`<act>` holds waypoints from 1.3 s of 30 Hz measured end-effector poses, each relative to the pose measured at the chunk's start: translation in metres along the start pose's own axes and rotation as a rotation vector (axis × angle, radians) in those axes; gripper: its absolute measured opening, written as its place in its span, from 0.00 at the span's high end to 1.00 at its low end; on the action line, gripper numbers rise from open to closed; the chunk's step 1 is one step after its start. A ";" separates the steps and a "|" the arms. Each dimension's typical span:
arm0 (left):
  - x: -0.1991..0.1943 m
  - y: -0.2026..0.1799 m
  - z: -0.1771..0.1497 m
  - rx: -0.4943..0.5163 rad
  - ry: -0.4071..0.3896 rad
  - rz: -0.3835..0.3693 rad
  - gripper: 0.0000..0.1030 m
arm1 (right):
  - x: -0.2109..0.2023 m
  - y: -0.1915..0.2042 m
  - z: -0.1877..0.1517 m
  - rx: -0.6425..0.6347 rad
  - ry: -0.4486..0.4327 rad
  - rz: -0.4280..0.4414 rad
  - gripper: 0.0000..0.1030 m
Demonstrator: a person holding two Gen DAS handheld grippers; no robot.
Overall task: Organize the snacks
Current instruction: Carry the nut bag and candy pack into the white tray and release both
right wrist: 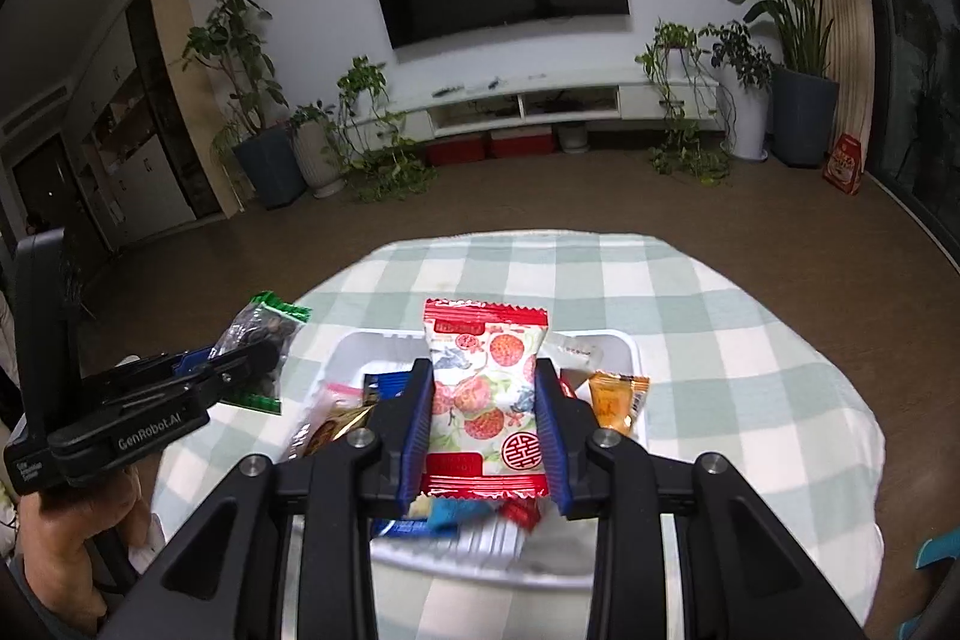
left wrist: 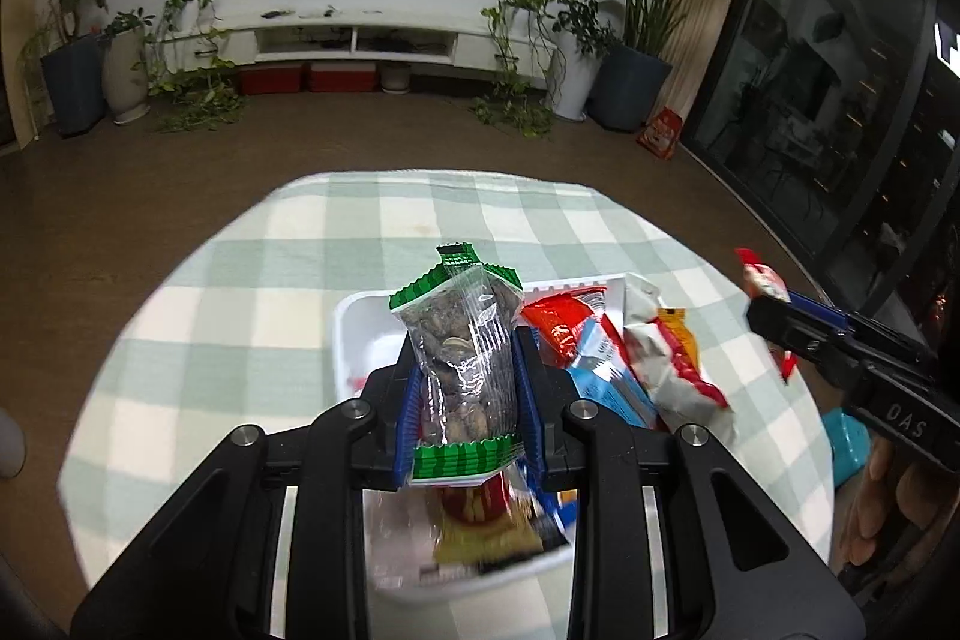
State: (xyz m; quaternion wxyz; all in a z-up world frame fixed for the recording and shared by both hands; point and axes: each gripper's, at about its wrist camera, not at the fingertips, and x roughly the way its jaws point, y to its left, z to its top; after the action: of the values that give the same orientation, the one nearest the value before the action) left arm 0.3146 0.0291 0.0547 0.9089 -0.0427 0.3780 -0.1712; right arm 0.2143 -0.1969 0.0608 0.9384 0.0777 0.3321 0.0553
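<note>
Landmark: white tray (right wrist: 627, 349) on the checked tablecloth (right wrist: 750, 340), part-filled with mixed snack packets.

Left of the tray, raised off the cloth: left gripper (left wrist: 465, 388). Its jaws are nearly together, blue pads pressing both long sides of a clear seed packet (left wrist: 462, 340) with green crimped ends. The packet stands upright between the pads, top seal above the fingertips, bottom seal below them. In the right wrist view the same packet hangs out beyond the tray's left rim.

Over the tray's middle: right gripper (right wrist: 486, 418). Its jaws are narrowly parted and pinching a red-and-white strawberry-print packet (right wrist: 486, 388) by its two side edges, held upright clear of the pile beneath.

Still in the tray: an orange packet (right wrist: 615, 397) at the right side, plus blue, red and silver wrappers, blurred.

Handling, judged: both packets look light and air-puffed, with slick film. The seed packet is lumpy and should key against the pads. The printed packet is a soft pillow, likely to squirm or crush if squeezed hard. Best hold is mid-body across the width, as now, or on the flat crimped seals.
</note>
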 end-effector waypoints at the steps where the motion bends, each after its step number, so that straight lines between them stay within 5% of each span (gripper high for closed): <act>1: 0.011 0.003 0.000 -0.004 0.006 -0.011 0.75 | 0.006 0.000 0.000 -0.005 0.010 -0.005 0.66; 7: 0.048 0.018 -0.007 -0.024 0.047 -0.011 0.75 | 0.054 0.003 -0.014 -0.065 0.086 -0.047 0.66; 20: 0.084 0.021 -0.026 -0.024 0.075 -0.004 0.71 | 0.080 -0.008 -0.030 -0.072 0.125 -0.072 0.65; 21: 0.085 0.020 -0.027 -0.021 0.078 0.000 0.70 | 0.082 -0.007 -0.030 -0.078 0.125 -0.075 0.65; 23: 0.087 0.021 -0.029 -0.026 0.080 0.008 0.50 | 0.083 -0.007 -0.032 -0.080 0.126 -0.077 0.64; 39: 0.074 0.024 -0.031 -0.044 0.046 0.019 0.36 | 0.083 -0.007 -0.035 -0.086 0.126 -0.081 0.58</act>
State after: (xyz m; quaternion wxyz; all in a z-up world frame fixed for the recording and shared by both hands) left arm 0.3484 0.0278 -0.0222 0.9003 -0.0550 0.4030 -0.1553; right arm 0.2570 -0.1870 -0.0180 0.9196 0.0200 0.3907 0.0365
